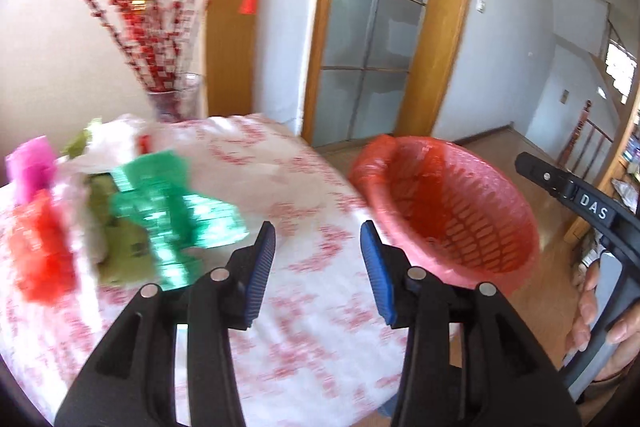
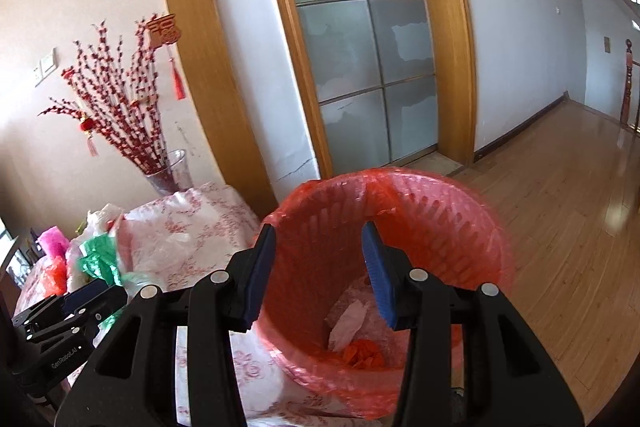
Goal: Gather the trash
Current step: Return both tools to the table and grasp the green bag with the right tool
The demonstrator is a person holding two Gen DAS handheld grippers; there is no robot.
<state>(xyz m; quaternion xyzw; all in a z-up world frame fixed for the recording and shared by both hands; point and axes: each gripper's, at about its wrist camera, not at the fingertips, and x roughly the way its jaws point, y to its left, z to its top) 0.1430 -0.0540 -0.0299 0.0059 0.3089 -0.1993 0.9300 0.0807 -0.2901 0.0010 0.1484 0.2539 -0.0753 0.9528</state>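
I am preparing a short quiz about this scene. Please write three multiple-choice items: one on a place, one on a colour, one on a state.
1. Where does the trash bin stand?
A. beside the table
B. on the table
C. behind the door

2. What colour is the bin liner?
A. blue
B. red
C. black

3. What is between the right gripper fingers?
A. a green wrapper
B. a cup
C. nothing

Answers: 1 A, the bin sits against the table edge; 2 B, red film folds over its rim; 3 C, the fingers stand apart, empty.
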